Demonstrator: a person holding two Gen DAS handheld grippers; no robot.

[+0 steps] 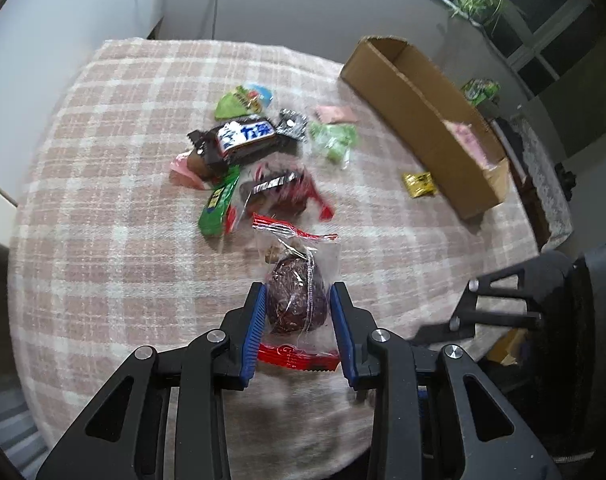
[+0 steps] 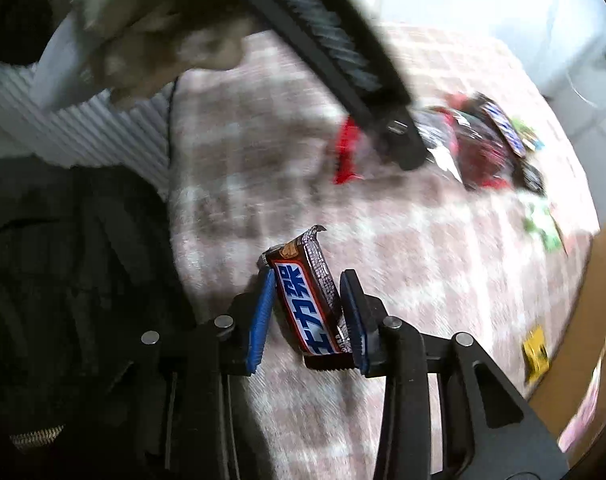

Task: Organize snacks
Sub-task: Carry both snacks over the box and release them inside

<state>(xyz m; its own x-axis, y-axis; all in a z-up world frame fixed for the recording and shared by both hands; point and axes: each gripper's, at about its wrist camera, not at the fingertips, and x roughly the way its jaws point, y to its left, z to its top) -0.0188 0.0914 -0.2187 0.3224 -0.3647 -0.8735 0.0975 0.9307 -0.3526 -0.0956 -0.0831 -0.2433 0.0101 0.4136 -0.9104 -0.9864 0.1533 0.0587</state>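
Checked cloth (image 1: pixel 103 200); pink packet (image 1: pixel 469 140) inside cardboard box (image 1: pixel 415 120).

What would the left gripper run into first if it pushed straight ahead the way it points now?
Probably the red-and-silver wrapped snack at the near edge of the pile, beyond the clear-bagged dark snack that the left gripper holds; depth is uncertain.

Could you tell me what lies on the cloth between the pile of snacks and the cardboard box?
In the left wrist view, a small yellow packet lies alone on the checked cloth, close beside the cardboard box; the pile of snacks sits further left.
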